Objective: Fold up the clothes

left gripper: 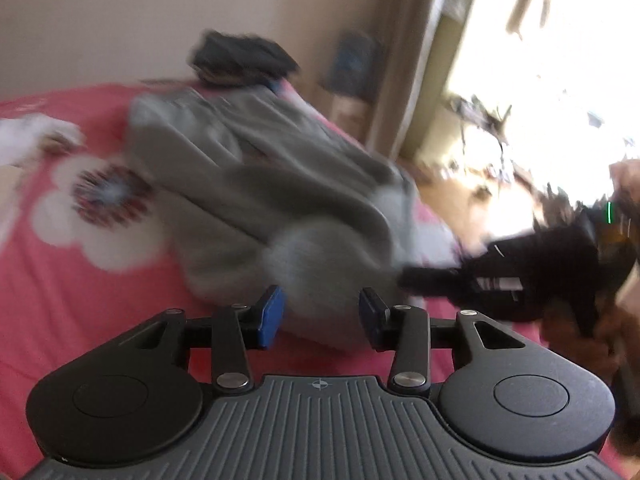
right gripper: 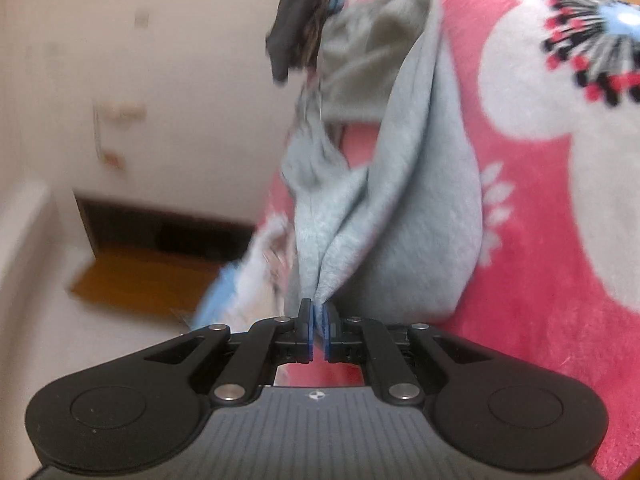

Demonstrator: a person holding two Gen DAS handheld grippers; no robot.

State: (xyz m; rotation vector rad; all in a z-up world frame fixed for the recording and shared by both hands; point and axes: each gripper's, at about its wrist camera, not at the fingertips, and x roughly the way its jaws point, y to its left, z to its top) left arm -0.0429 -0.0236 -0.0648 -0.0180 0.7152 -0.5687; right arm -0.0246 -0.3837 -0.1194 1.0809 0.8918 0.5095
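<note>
left tongs (left gripper: 322,312) parted, right tongs (right gripper: 319,314) pinching grey garment (right gripper: 400,184)

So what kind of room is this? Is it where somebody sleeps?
Most likely a bedroom. A pink flowered blanket covers what looks like a bed, a grey garment lies spread on it, a dark pile of folded clothes sits near the plain wall, and bright light comes from a window.

On the left-wrist view, bare pink blanket (left gripper: 60,292) is seen left of the grey garment (left gripper: 256,184), and free passage is offered there. The far end is blocked by a dark pile (left gripper: 240,60) touching the garment. The near right side is taken up by the right gripper (left gripper: 404,278). Beyond the bed edge, open floor (right gripper: 136,280) is seen below a wall (right gripper: 160,80).
</note>
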